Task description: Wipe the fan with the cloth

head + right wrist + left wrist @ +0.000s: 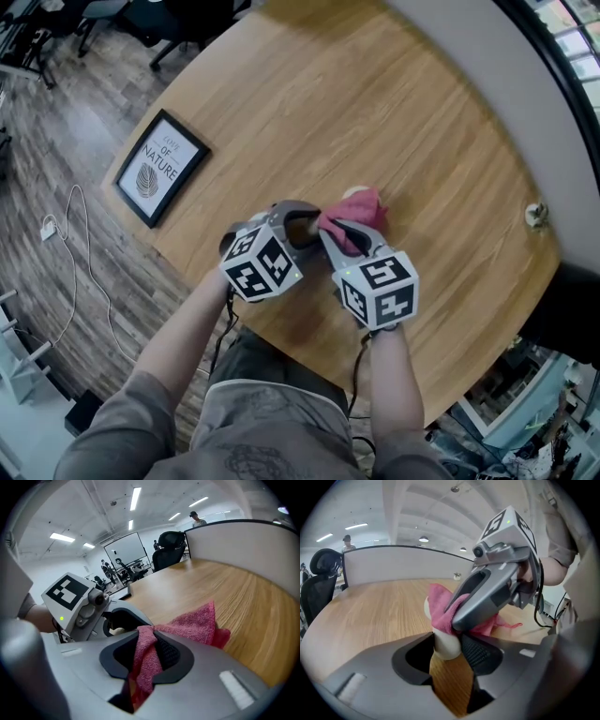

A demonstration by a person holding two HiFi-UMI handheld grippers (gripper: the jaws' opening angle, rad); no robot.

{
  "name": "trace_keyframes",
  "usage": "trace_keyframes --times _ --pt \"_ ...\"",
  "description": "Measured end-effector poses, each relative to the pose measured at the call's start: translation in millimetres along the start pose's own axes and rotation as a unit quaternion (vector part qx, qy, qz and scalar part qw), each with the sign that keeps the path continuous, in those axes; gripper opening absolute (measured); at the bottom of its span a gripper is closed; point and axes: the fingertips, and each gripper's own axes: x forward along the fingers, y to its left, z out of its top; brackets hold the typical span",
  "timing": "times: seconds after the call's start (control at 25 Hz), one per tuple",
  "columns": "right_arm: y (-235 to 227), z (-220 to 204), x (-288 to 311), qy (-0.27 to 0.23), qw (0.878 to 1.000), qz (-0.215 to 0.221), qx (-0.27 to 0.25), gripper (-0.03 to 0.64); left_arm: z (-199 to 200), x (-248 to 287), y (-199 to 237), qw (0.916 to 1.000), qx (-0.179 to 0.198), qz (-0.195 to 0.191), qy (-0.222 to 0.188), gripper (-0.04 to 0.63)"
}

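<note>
A small cream-white fan [446, 645] stands on the round wooden table [375, 103], and my left gripper [298, 223] is shut on its lower stem. A pink cloth [201, 621] lies draped over the fan's top, which hides most of the head; only a pale bit of the fan [354, 192] peeks out above the cloth in the head view. My right gripper [146, 648] is shut on a bunched fold of the cloth and sits close beside the left gripper, just to its right. In the left gripper view the right gripper [459, 616] presses the cloth [439, 605] against the fan.
A black-framed picture [160, 169] lies flat near the table's left edge. A small round object [536, 215] sits at the right rim by a pale partition [525, 84]. Cables [80, 272] run across the floor at left. Office chairs stand beyond the table.
</note>
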Motion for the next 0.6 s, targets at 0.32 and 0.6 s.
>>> trace_keyframes --times 0.32,0.6 --pt "-38.4 15.5 -22.6 -0.047 0.996 -0.075 -0.003 0.072 1.5 1.7 -0.8 1.0000 -0.008 -0.003 0.004 0.184" --pt "-75.8 27.2 -43.3 -0.115 0.981 -0.141 0.068 0.072 0.0 0.8 1.1 0.9988 -0.044 0.020 0.010 0.181"
